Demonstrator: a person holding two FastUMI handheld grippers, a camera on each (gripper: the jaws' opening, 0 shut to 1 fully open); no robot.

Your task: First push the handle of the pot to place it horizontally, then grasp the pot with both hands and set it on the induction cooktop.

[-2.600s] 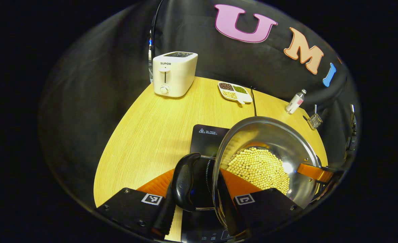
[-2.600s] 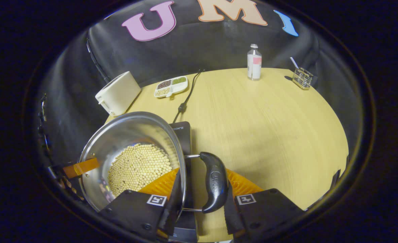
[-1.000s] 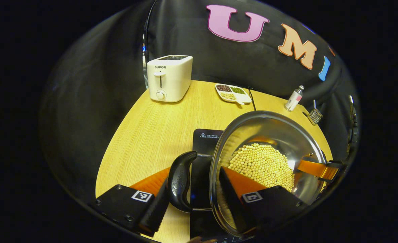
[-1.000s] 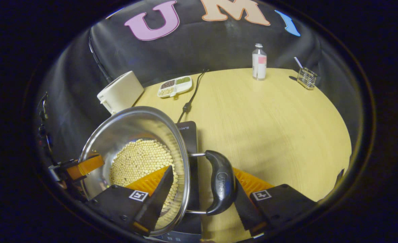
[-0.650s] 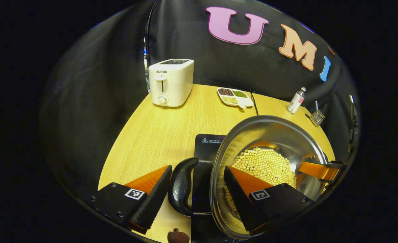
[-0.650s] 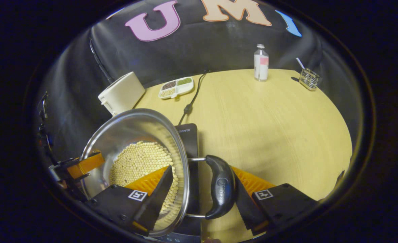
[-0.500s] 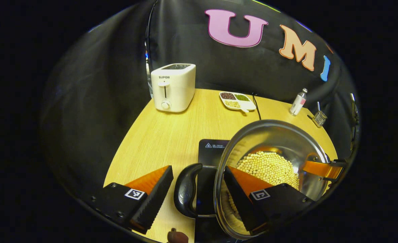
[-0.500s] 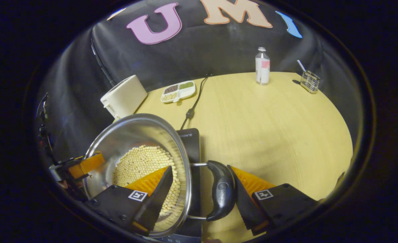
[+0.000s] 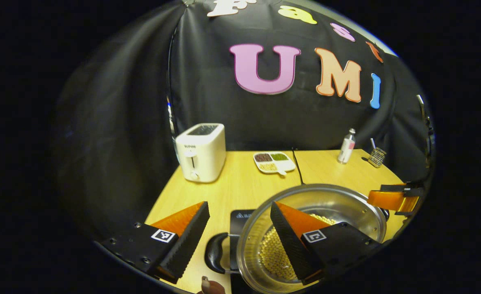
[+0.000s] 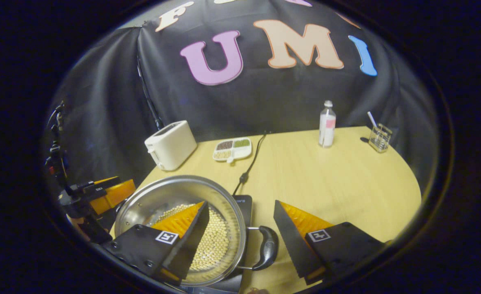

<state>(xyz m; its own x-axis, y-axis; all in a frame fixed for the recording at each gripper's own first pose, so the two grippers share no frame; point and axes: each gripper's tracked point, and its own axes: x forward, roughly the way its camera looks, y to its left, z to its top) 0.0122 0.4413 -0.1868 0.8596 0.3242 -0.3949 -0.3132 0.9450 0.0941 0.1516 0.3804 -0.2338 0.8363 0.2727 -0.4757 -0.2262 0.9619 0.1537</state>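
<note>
Pot (image 10: 175,196) of pale beans sits on the induction cooktop (image 10: 243,202), black glass showing under its rim on the far side and at the near edge. Whether it is centred on the plate cannot be told from here.

Left tool (image 9: 239,232): released, jaws spread wide, above the pot's left handle (image 9: 214,253). One finger hangs over the surface (image 9: 240,183), the other over the bean-filled bowl. Nothing gripped.

Right tool (image 10: 240,232): likewise released, jaws apart, straddling the rim; right handle (image 10: 268,247) lies free between the fingers, touched by neither. In this view the left tool also shows at the far left, beside the pot wall.

Both handles lie roughly level, out to the sides.

Judgement: placing looks done; the step in hand is the clear-off. To do it well:
- Lift both tools straight up and back, jaws kept wide, so no finger hooks a handle or the rim and drags the pot off the plate.
- Inner fingers sit over the beans; raise before moving sideways, to avoid clipping the rim.
- Move both together; a one-sided snag could spin the pot.
- Mind the power cord (image 10: 252,161) running away behind the cooktop; toaster (image 10: 170,145), sectioned dish (image 10: 232,149) and bottle (image 10: 326,124) stand well apart, no concern.
</note>
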